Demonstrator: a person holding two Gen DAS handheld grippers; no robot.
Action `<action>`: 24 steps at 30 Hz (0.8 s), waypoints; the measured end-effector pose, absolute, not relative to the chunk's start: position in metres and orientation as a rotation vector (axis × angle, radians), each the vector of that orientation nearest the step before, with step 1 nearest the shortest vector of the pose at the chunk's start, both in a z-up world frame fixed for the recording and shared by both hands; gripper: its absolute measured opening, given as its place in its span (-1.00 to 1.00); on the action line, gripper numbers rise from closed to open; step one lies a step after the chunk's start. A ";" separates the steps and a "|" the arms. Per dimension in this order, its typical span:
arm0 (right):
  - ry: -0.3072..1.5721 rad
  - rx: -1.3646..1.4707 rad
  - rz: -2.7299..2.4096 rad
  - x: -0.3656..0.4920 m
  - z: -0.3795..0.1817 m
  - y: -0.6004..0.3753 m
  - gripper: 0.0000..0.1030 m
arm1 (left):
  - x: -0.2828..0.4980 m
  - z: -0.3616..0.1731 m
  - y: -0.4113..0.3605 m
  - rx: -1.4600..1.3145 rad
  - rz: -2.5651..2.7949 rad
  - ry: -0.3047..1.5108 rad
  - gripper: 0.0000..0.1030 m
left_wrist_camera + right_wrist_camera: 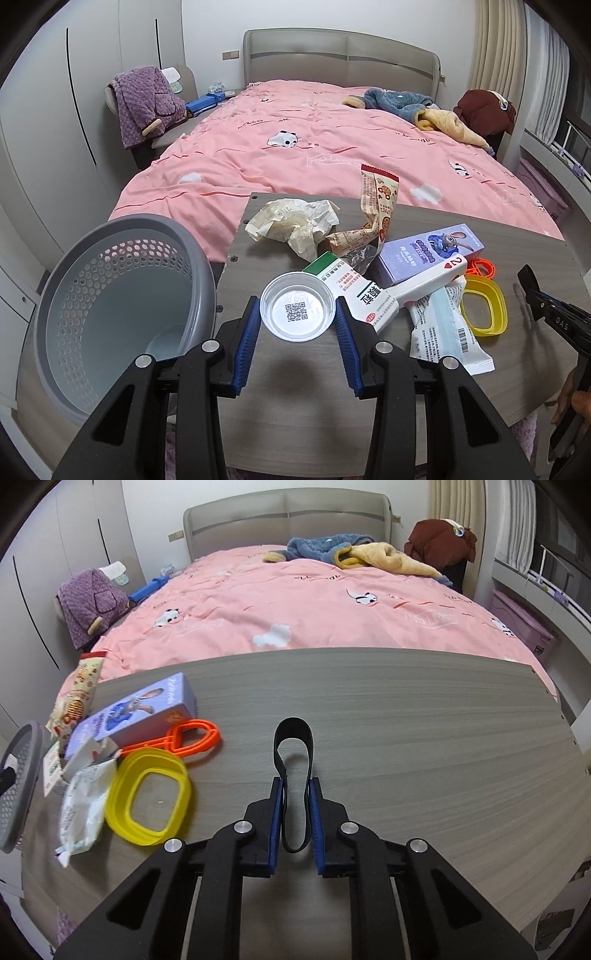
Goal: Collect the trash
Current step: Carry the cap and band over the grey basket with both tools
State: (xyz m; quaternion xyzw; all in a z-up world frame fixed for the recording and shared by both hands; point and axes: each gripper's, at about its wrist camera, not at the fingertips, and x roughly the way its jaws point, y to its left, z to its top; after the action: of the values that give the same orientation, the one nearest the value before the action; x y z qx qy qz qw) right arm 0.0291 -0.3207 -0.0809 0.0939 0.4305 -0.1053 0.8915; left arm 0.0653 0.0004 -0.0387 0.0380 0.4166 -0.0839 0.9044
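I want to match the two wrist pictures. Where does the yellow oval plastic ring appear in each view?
Left wrist: yellow oval plastic ring at right, beyond the white wrapper.
Right wrist: ring at lower left, on the grey table.
Shared landmark: purple cartoon box.

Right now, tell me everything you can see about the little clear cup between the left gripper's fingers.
The cup is small, round and shallow, of clear thin plastic, apparently empty, with a QR code sticker showing through its base. It sits upright, mouth up, between the left gripper's blue pads, which press its rim on both sides. It is over the grey table, right of the basket, its far rim overlapping a green and white box.
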 end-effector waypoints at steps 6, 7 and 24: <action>0.821 0.207 -0.129 0.017 -0.047 -0.282 -0.72 | 0.062 -0.034 0.023 0.056 -0.153 0.842 -0.23; 0.810 0.208 -0.107 0.018 -0.042 -0.274 -0.72 | 0.062 -0.032 0.030 0.051 -0.144 0.837 -0.23; 0.844 0.081 0.426 0.108 -0.022 -0.023 -0.72 | 0.074 -0.038 0.172 0.011 0.063 0.843 -0.23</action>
State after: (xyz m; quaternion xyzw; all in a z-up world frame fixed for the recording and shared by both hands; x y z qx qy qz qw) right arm 0.1082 -0.0227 -0.0217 0.0388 0.4063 0.2049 0.8896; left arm 0.0742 0.1721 -0.0381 0.0053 0.4092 0.0304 0.9119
